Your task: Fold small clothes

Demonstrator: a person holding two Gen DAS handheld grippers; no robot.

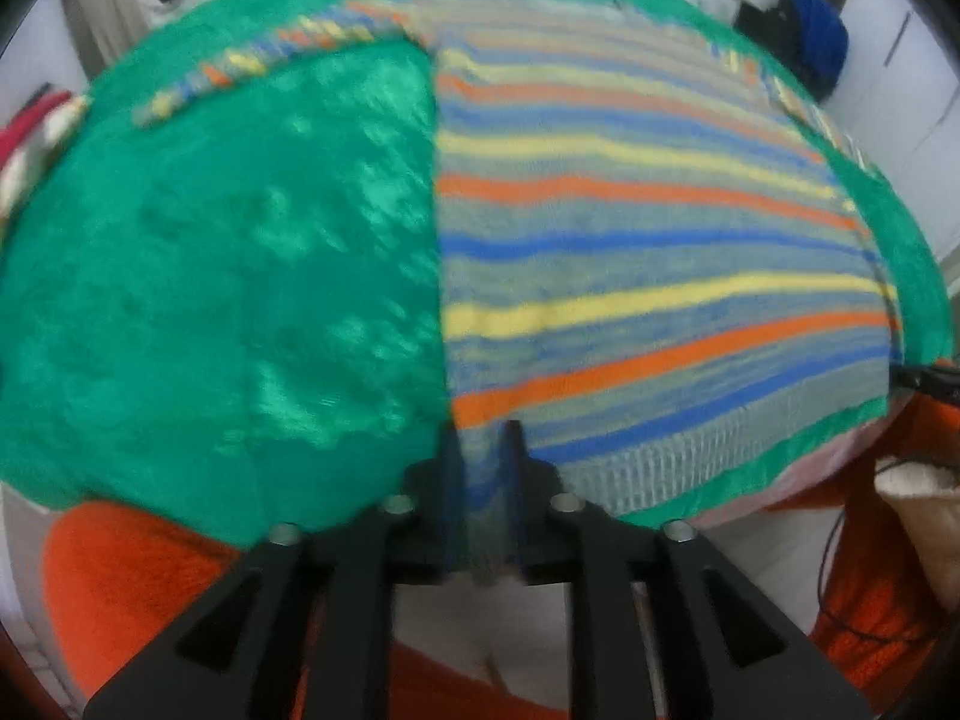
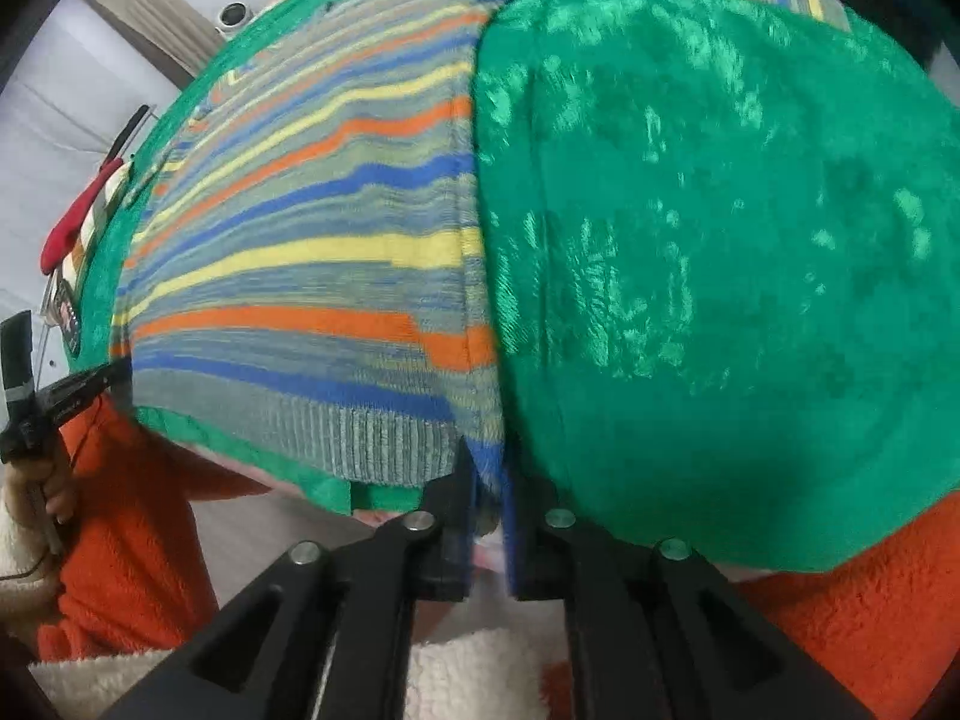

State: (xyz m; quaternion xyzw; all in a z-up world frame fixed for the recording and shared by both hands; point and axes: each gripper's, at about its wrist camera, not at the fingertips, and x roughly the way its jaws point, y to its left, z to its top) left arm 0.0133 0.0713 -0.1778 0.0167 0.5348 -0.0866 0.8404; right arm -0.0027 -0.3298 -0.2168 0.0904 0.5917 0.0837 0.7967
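A small knitted sweater [image 1: 630, 252] with blue, yellow, orange and grey stripes lies flat on a green plush cloth [image 1: 240, 276]. Its sleeve [image 1: 264, 60] stretches out to the far left. My left gripper [image 1: 485, 450] is shut on the sweater's near hem at its left corner. In the right wrist view the same sweater [image 2: 312, 276] fills the left half, with the green cloth [image 2: 720, 240] on the right. My right gripper [image 2: 489, 462] is shut on the sweater's near hem at its right corner. The tip of the other gripper [image 2: 78, 390] shows at the far left.
The green cloth covers a pink-striped surface [image 1: 798, 468]. The person's orange fleece clothing [image 2: 852, 612] and a cream fleece part [image 2: 480, 672] are close below. A red-handled tool [image 2: 78, 216] lies at the far left edge. A blue bundle [image 1: 816, 30] sits at the back right.
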